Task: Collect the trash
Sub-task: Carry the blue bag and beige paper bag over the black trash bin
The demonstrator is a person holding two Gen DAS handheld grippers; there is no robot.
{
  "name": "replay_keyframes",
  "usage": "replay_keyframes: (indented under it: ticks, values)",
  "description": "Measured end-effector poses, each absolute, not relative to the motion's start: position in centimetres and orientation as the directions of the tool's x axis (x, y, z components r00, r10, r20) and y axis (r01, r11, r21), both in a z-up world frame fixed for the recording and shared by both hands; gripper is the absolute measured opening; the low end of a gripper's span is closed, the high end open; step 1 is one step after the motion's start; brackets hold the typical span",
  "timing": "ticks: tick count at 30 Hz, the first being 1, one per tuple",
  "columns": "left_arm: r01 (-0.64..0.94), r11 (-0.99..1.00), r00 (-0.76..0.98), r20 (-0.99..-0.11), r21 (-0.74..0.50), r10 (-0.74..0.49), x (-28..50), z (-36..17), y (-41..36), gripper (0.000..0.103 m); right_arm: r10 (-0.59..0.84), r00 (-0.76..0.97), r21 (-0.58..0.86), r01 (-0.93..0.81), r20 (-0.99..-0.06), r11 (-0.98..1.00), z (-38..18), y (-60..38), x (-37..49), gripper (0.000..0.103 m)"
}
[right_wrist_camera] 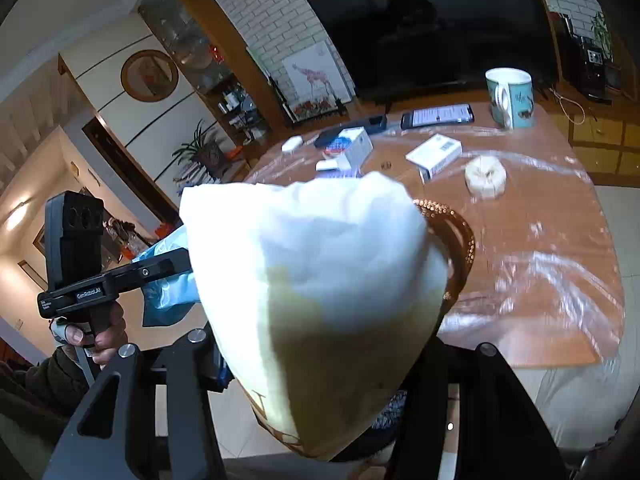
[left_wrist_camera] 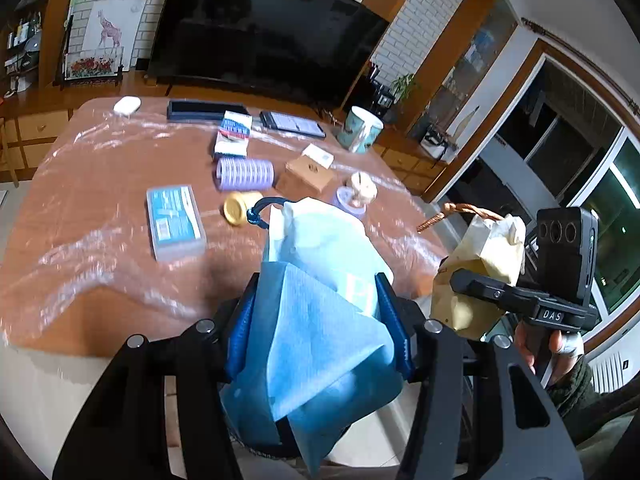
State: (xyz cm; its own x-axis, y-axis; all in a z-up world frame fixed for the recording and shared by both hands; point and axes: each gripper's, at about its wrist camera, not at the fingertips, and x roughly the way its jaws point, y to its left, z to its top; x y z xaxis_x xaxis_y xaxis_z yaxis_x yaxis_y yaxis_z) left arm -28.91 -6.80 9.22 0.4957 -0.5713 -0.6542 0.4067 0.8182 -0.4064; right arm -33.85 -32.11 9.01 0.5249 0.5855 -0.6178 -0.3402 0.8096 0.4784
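Centrally, the round bench [left_wrist_camera: 100, 184] under clear plastic film fills both views, with a dark television [left_wrist_camera: 260, 28] standing behind it at twelve o'clock.

Left hand-held gripper [left_wrist_camera: 320, 320]: clenched on a blue bag [left_wrist_camera: 320, 340], which is raised over the near rim of the bench; the bag's dark blue cord handle [left_wrist_camera: 264, 208] loops up at its eleven o'clock. In the right wrist view this gripper and bag appear at nine o'clock.

Right hand-held gripper [right_wrist_camera: 320, 360]: grasping a cream bag [right_wrist_camera: 320, 300] with a copper-coloured twisted handle [right_wrist_camera: 460, 248], held up off the bench edge and blocking most of that view. In the left wrist view it hangs at three o'clock, just beside the blue bag but apart from it.

On the bench, from larger to smaller: a printed mug [right_wrist_camera: 510, 98] at the far side, one o'clock; a clear box with a blue label [left_wrist_camera: 176, 224] at ten o'clock; a lilac ribbed roller [left_wrist_camera: 245, 174]; a wooden box [left_wrist_camera: 306, 178] with a white carton [left_wrist_camera: 318, 156] just behind it; a phone [left_wrist_camera: 292, 124]; a gold lid [left_wrist_camera: 236, 210] near the cord handle; a small white case [left_wrist_camera: 127, 105] far at eleven o'clock.
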Motion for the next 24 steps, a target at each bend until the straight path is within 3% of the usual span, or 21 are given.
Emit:
replay_keyframes:
  ticks: [11,24]
  values:
    - [0.421,0.830,0.435,-0.721,-0.366,-0.539,-32.7,6.1,-9.5,0.055,0.585,0.439,0.468,-0.353,-0.681,0.810,6.0,-31.2,-36.1,0.052]
    - [0.442,0.870,0.409,-0.814,-0.220,-0.413,-34.3,2.7,-11.9,0.055,0.551,0.368,0.434,-0.355,-0.749,0.828,2.8,-29.2,-37.2,0.052]
